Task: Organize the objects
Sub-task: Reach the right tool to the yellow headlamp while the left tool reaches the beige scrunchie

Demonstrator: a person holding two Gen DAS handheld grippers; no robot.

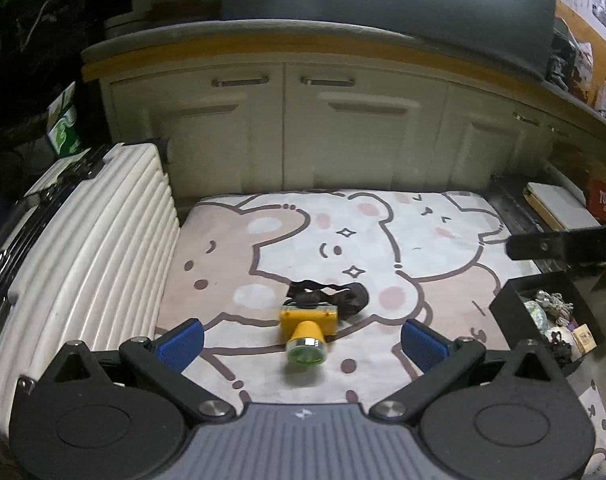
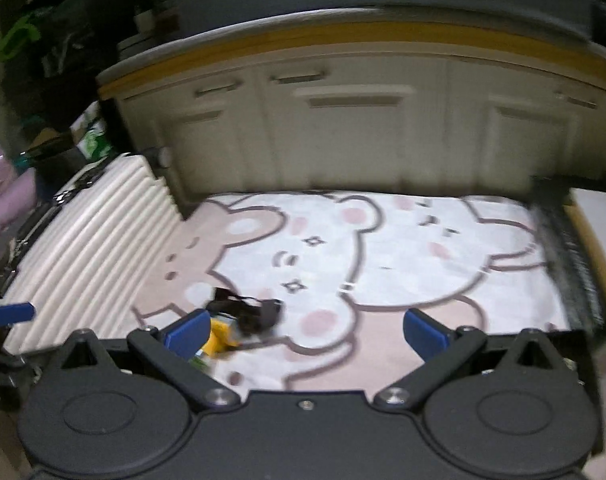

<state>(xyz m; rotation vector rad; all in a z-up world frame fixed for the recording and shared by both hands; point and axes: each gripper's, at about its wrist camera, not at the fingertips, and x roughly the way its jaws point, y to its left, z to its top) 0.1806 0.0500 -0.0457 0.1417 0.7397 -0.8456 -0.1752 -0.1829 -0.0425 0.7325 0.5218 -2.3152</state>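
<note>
Yellow plastic identifies the task item: a headlamp (image 1: 306, 330) with a green lens and a black strap (image 1: 331, 295) is lying on the cartoon-bear rug (image 1: 383, 240), lens toward the camera, between the two blue pads of the left gripper (image 1: 303, 342). The left gripper is standing wide open and holding nothing; its pads are well apart from the lamp on either side. The step in hand appears to be the approach for pickup. The next move likely calls for lowering and advancing until the pads are flanking the yellow body, then closing across it, clear of the loose strap.

The left wrist view is showing the probable destination, a black storage box (image 1: 543, 312) of small trinkets at the rug's right edge, plus a cream ribbed suitcase (image 1: 91, 240) on the left. The right wrist view is blurred; there the right gripper (image 2: 305, 332) is also spread wide and empty, with the headlamp (image 2: 221, 340) partly hidden behind its left pad. The box is not identifiable there.
</note>
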